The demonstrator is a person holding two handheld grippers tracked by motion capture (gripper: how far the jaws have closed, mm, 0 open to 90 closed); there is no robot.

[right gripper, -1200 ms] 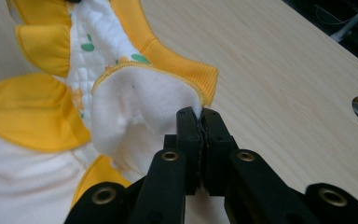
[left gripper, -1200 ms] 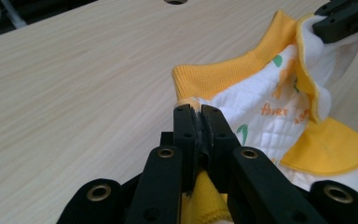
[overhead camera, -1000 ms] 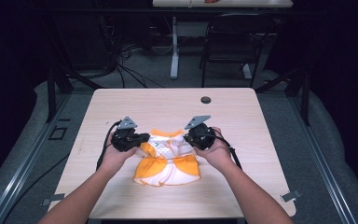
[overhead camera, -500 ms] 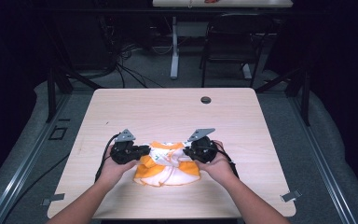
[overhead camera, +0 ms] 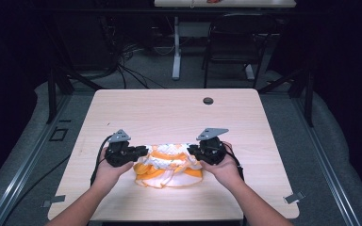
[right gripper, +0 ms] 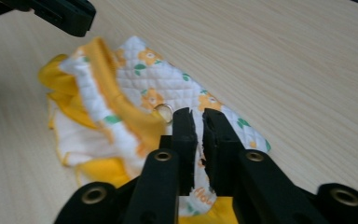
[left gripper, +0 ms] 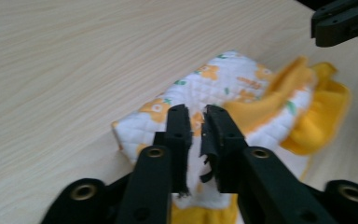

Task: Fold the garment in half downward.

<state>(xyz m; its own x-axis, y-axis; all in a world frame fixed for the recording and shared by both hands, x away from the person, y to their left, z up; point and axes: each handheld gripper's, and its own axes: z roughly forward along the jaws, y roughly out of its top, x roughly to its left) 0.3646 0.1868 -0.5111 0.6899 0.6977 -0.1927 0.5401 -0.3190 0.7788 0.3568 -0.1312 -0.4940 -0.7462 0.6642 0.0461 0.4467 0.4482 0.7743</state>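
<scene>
Where the high view looks down on the pale wood counter point(overhead camera: 169, 108), a crumpled orange-and-white quilted garment point(overhead camera: 168, 165) lies near its front edge, with the left gripper point(overhead camera: 141, 151) at one end and the right gripper point(overhead camera: 192, 150) at the other. In the left gripper view, the jaws pinch the garment's white quilted edge. In the right gripper view, the jaws clamp its floral fabric beside a metal snap point(right gripper: 163, 112).

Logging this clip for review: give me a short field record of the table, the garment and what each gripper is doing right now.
surface: light wooden table
garment: small orange-and-white quilted garment, bunched near the front edge
left gripper: jaws closed on the garment's white quilted edge
right gripper: jaws closed on the opposite edge, beside a metal snap
other: dark round fitting at the far edge
</scene>
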